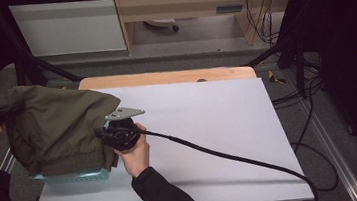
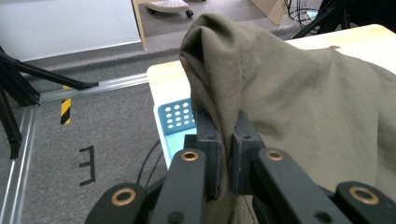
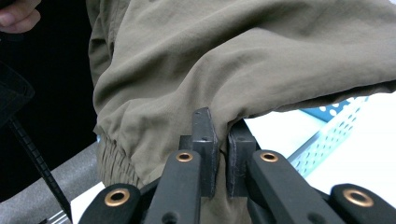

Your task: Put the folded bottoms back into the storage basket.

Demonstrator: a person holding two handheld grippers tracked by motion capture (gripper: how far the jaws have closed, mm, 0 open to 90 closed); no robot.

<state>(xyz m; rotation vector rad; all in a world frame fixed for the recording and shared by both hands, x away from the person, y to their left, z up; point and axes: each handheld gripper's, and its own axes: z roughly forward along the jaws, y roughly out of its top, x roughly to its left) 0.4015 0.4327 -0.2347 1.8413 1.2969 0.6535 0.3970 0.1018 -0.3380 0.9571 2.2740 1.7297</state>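
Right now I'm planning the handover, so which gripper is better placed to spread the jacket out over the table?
Probably the right gripper: clamped on the jacket beside bare table. The left gripper, also clamped, is off the table's left edge, past the blue basket.

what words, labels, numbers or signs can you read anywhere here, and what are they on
No readable words or numbers anywhere.
Black mark on the grey floor, shaped like "E": a floor marking, not clearly a letter.
Yellow and black hazard stripe beside the metal rail: a sign without text.
Olive jacket, blue perforated basket and white table sheet: no print visible.
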